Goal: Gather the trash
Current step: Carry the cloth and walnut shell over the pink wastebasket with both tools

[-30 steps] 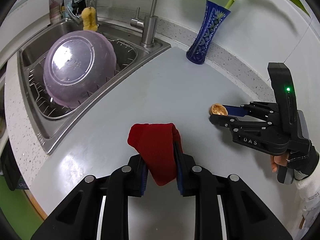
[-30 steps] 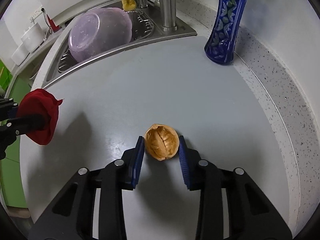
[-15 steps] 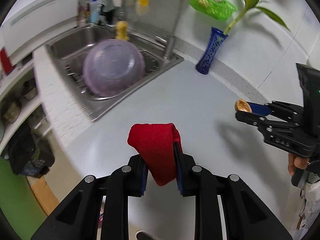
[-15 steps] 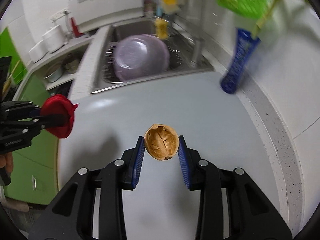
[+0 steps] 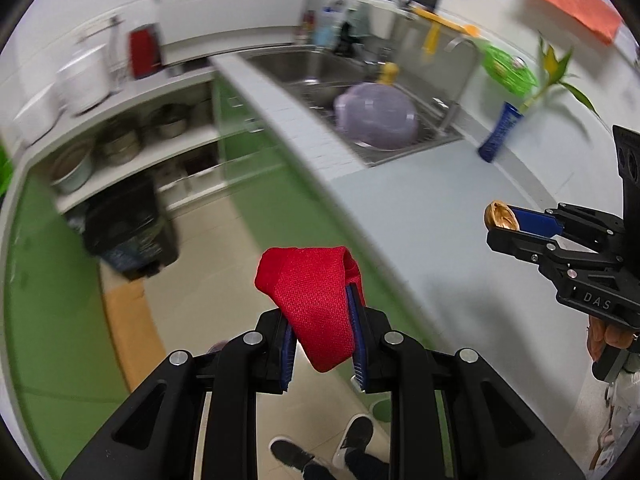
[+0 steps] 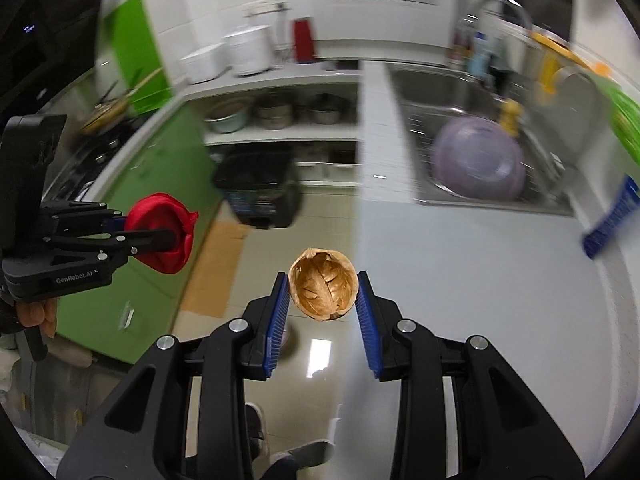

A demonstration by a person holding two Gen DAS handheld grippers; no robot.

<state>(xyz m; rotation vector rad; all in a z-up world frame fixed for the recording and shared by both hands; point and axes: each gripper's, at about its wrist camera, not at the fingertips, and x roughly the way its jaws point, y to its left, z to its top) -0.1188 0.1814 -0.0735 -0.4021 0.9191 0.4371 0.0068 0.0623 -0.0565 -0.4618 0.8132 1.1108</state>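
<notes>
Red cloth (image 5: pixel 316 304) pinched between the blue pads of the left gripper (image 5: pixel 322 338), jaws closed on it, held in the air out past the edge of the counter (image 5: pixel 420 208), above the tiled floor. Walnut shell (image 6: pixel 323 289) clamped between the blue pads of the right gripper (image 6: pixel 323 312), hollow side toward the camera, also off the counter edge and above the floor. From the left wrist: right gripper (image 5: pixel 505 227) seen side-on over the counter with the shell (image 5: pixel 500 216) at its tip, bare fingers (image 5: pixel 600 338) on its handle, blue vase (image 5: pixel 499 138) with a green stem standing on the counter beyond it, purple bowl (image 5: pixel 376 122) upturned in the sink (image 5: pixel 304 68) past the counter's far end, black bin (image 5: pixel 128 232) on the floor left of the counter under open shelves of pots, and a pair of shoes at the bottom edge. From the right wrist: left gripper (image 6: pixel 176 236) seen side-on left of the counter (image 6: pixel 460 280), cloth (image 6: pixel 164 232) bunched round its tip, "GenRobot.AI" printed on its body, hand (image 6: pixel 38 314) on the grip below; same bin (image 6: pixel 256 192) straight ahead, left of the counter's far end, with its dark liner showing; cardboard sheet (image 6: pixel 214 268) flat on the floor between bin and gripper; bowl (image 6: pixel 478 160) and sink (image 6: pixel 444 84) to the right of the counter's far end, vase (image 6: pixel 612 220) blurred at the right edge. Background smeared in both views; bin contents not readable.
</notes>
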